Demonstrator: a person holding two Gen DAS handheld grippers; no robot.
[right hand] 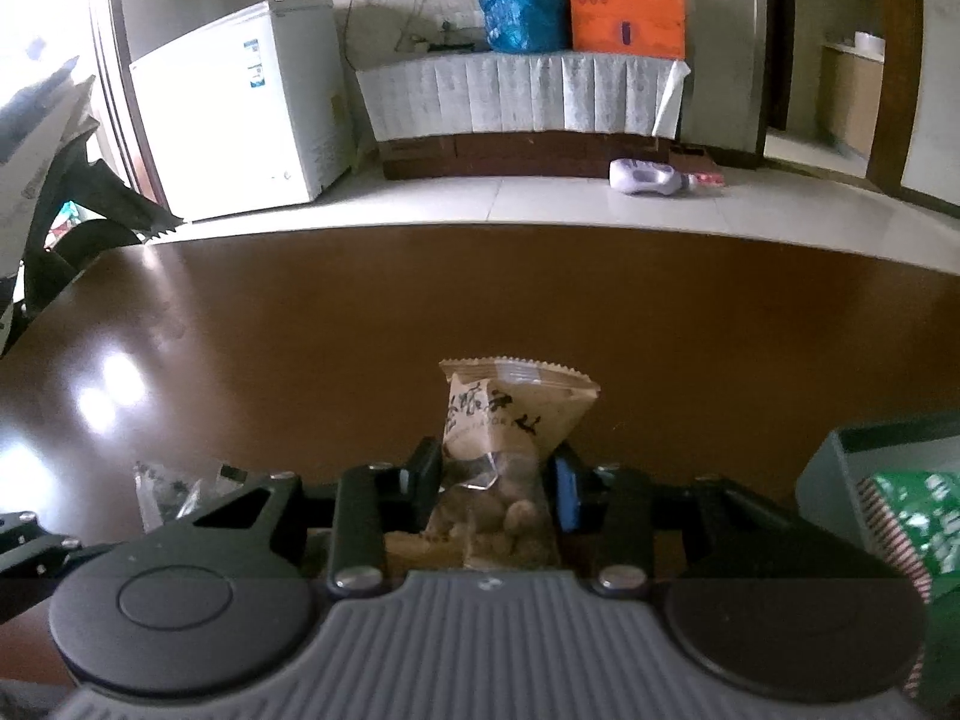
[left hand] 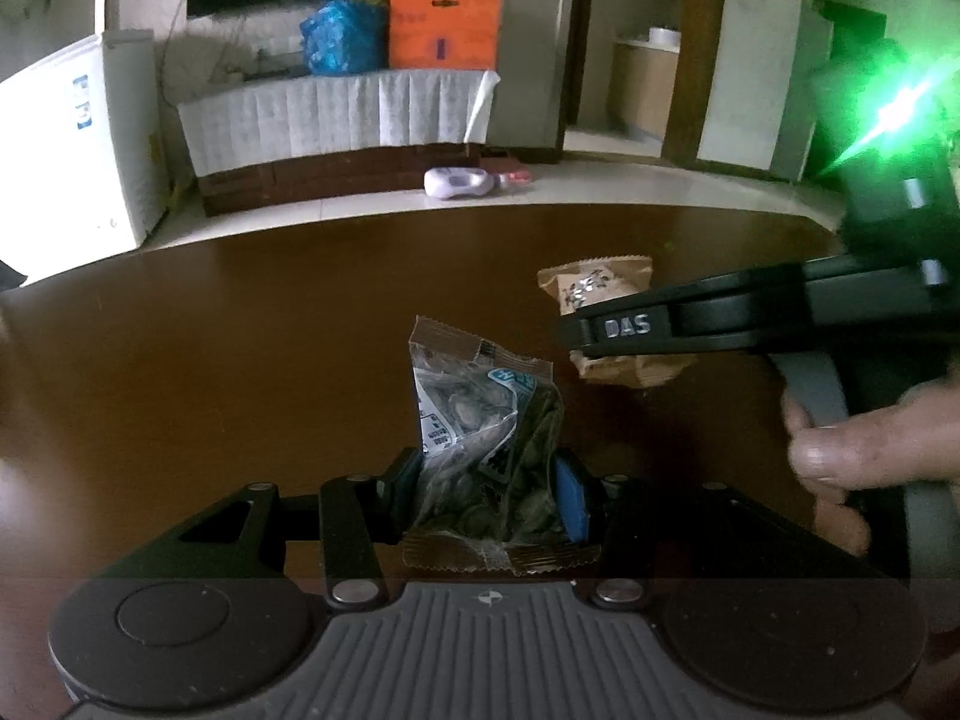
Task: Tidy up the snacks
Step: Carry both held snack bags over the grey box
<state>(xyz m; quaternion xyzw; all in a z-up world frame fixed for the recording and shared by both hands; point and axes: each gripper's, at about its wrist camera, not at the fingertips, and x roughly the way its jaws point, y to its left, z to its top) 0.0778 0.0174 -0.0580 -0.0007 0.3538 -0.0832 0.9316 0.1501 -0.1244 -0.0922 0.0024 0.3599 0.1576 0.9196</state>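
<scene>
In the left wrist view my left gripper (left hand: 487,495) is shut on a clear snack packet (left hand: 480,414) of dark seeds, which stands up between the pads over the brown table (left hand: 240,348). To its right, a tan paper snack packet (left hand: 591,288) shows behind the right gripper's black finger, held by a person's hand (left hand: 864,450). In the right wrist view my right gripper (right hand: 498,489) is shut on that tan snack packet (right hand: 510,414), its crimped top sticking up past the pads. The clear packet (right hand: 168,489) peeks out at lower left.
A grey box with a green patterned packet (right hand: 888,516) stands at the table's right edge. Beyond the table's far edge lie a tiled floor, a white chest freezer (right hand: 240,108), a cloth-covered bench (right hand: 522,96) with blue and orange bags, and a fallen white bottle (right hand: 651,177).
</scene>
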